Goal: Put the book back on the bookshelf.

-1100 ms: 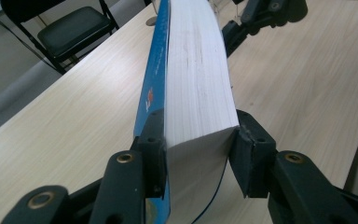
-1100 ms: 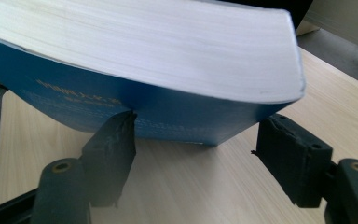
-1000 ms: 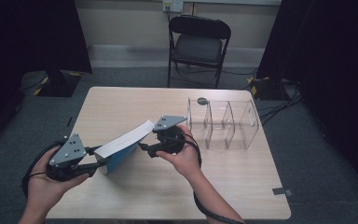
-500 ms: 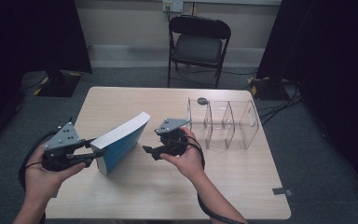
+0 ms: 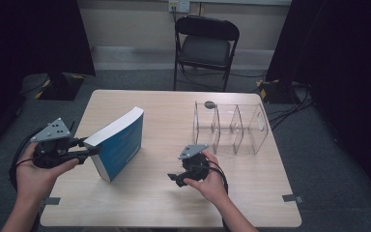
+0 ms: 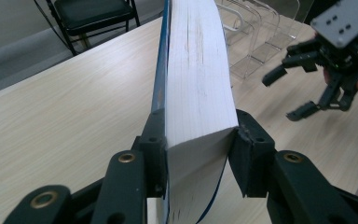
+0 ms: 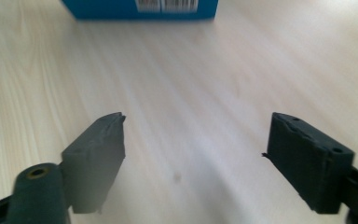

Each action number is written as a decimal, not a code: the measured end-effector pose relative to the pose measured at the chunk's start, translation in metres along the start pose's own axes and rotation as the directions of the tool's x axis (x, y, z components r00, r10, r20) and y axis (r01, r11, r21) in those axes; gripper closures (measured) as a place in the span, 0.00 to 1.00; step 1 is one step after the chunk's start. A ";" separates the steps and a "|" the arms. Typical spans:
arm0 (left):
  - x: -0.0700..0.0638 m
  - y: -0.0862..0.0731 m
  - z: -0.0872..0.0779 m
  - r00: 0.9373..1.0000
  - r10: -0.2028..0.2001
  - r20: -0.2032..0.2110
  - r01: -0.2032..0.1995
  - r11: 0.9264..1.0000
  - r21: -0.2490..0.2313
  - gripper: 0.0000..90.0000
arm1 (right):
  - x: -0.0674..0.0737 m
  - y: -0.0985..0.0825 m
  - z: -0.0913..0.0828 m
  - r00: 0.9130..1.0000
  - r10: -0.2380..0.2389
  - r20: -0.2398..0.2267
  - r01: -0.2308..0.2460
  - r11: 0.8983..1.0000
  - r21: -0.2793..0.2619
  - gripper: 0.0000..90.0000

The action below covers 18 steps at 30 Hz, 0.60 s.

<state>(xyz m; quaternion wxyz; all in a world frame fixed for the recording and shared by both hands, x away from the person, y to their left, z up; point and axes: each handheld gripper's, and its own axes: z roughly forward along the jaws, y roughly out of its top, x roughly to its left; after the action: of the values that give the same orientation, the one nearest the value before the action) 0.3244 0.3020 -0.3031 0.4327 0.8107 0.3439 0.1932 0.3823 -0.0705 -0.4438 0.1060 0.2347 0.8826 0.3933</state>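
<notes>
One book (image 5: 118,142), thick, blue-covered with white page edges, is held tilted on the table (image 5: 140,203) left of one clear organiser (image 5: 232,128), clamped by the left gripper (image 5: 91,152); the right gripper (image 5: 174,178) is spread wide, its jaws just opened, nothing between them

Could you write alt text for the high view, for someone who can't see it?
A person's left gripper clamps a thick blue book standing on edge on a wooden table. The right gripper, jaws open and empty, is low over the table, near a clear plastic divider rack.
</notes>
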 end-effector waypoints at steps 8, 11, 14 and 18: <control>0.011 0.000 -0.002 1.000 -0.026 -0.003 0.026 1.000 0.005 0.68 | -0.002 -0.050 0.005 0.999 0.038 0.021 -0.039 0.996 0.077 0.18; 0.013 0.000 -0.003 1.000 -0.028 -0.006 0.028 1.000 0.005 0.68 | -0.004 -0.066 0.003 0.997 0.055 0.046 -0.058 0.995 0.079 0.18; 0.014 -0.002 -0.003 0.999 -0.032 -0.003 0.032 0.999 0.000 0.67 | -0.005 -0.072 -0.003 0.995 0.065 0.071 -0.069 0.996 0.063 0.18; 0.015 -0.003 -0.004 0.999 -0.032 -0.010 0.032 0.999 -0.002 0.67 | -0.006 -0.079 -0.006 0.994 0.069 0.083 -0.072 0.997 0.032 0.17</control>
<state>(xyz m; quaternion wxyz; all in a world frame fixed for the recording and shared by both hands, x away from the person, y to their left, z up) 0.3315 0.3160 -0.3034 0.4349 0.8035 0.3591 0.1907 0.3587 -0.1229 -0.4985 0.1241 0.2834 0.8754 0.3715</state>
